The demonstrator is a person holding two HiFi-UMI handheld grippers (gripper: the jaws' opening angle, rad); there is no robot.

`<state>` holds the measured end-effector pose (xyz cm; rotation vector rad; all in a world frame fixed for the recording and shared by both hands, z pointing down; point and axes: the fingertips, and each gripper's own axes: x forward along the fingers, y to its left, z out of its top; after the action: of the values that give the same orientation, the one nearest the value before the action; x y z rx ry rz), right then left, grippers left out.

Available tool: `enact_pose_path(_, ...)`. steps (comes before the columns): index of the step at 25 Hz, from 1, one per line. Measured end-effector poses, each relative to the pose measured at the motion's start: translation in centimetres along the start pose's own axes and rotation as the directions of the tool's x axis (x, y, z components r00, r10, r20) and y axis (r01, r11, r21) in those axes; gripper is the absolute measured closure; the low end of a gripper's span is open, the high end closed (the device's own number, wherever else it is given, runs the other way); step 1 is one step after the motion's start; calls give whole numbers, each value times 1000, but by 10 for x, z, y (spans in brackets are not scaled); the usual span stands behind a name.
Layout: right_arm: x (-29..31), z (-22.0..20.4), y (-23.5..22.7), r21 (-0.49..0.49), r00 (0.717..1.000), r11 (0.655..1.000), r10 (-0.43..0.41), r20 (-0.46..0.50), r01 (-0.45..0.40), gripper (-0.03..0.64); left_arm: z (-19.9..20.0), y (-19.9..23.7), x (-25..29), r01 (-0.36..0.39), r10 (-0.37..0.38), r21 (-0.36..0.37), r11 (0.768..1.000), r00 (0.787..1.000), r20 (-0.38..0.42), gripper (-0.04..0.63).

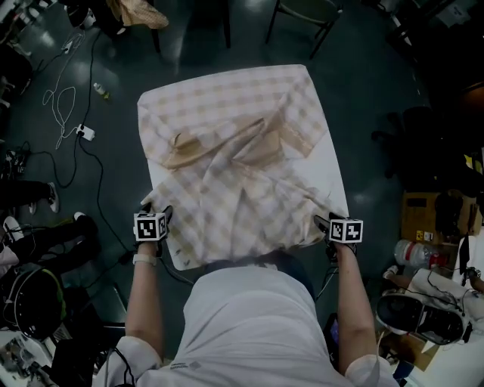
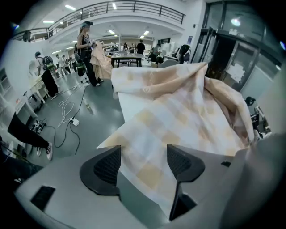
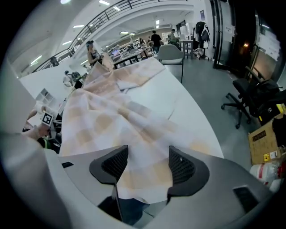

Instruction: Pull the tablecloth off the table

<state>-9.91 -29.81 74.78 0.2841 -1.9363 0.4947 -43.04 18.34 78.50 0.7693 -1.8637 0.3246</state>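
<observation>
A beige-and-white checked tablecloth (image 1: 242, 174) lies crumpled and bunched toward me on a white table (image 1: 327, 162), whose right side is bare. My left gripper (image 1: 157, 213) is at the cloth's near left corner and my right gripper (image 1: 324, 222) at its near right corner. In the left gripper view the cloth (image 2: 187, 112) runs between the spread jaws of the left gripper (image 2: 143, 151), and neither pad presses on it. The right gripper view shows the same: the cloth's edge (image 3: 134, 134) hangs loose between the wide jaws of the right gripper (image 3: 147, 154), beside the bare tabletop (image 3: 178, 98).
Cables (image 1: 64, 106) and a power strip (image 1: 85, 132) lie on the dark floor to the left, near a seated person's legs (image 1: 30, 196). Chairs (image 1: 302, 15) stand beyond the table. A cardboard box (image 1: 420, 219) and a bottle (image 1: 416, 253) sit at the right.
</observation>
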Motion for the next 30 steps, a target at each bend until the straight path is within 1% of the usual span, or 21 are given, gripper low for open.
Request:
enact_pose_path(2,8,-3,-1,-19,999,999,-27,-24,26,368,1,-1,2,34,-34,3,999,999,-9,296)
enact_pose_path(5,13,-4,-5,-88,994,992,-98,-43,94,368,0,-3,5,89,-89,-6,996,996,-14,296)
enact_pose_path(7,14,-4,-6,-120,990,985,-129,-55,122,370,1,-4,6,120,-120,-14,993,993,-19,298)
enact_pose_path(9,15,-4,-7,-119,988,983,-147,-56,140,370,1,-6,7,147,-148,-11,989,989,-25,306)
enact_pose_path(10,14,-3,-8,-111,986,983,-155,-54,148,370,1,-7,7,157,-157,-6,988,987,-27,324)
enact_pose_path(15,13,-1,-14,-55,983,982,-182,-37,180,371,0,-10,6,166,-166,-3,986,986,0,341)
enact_pose_path(17,14,1,-15,-44,981,982,-188,-51,186,373,1,-9,5,156,-156,-2,988,988,4,343)
enact_pose_path(19,15,1,-14,-46,980,982,-187,-66,184,374,0,-9,3,131,-131,5,991,991,4,353)
enact_pose_path(22,17,2,-16,-60,981,983,-180,-68,176,412,-2,-8,0,65,-66,16,998,998,23,367)
enact_pose_path(24,19,6,-15,-95,985,982,-167,-52,161,448,-4,-8,-2,3,-4,33,999,999,37,392)
enact_pose_path(26,20,8,-12,-129,989,982,-143,-27,138,515,-11,-14,-7,-53,50,73,996,998,39,439)
enact_pose_path(27,20,9,-11,-138,991,982,-131,-13,128,551,-18,-21,-8,-65,62,95,993,997,36,541)
enact_pose_path(28,21,10,-10,-144,993,982,-120,1,119,566,-24,-31,-9,-67,63,107,992,997,36,573)
enact_pose_path(30,22,12,-9,-159,995,982,-101,22,104,575,-36,-56,-10,-50,47,105,993,998,35,581)
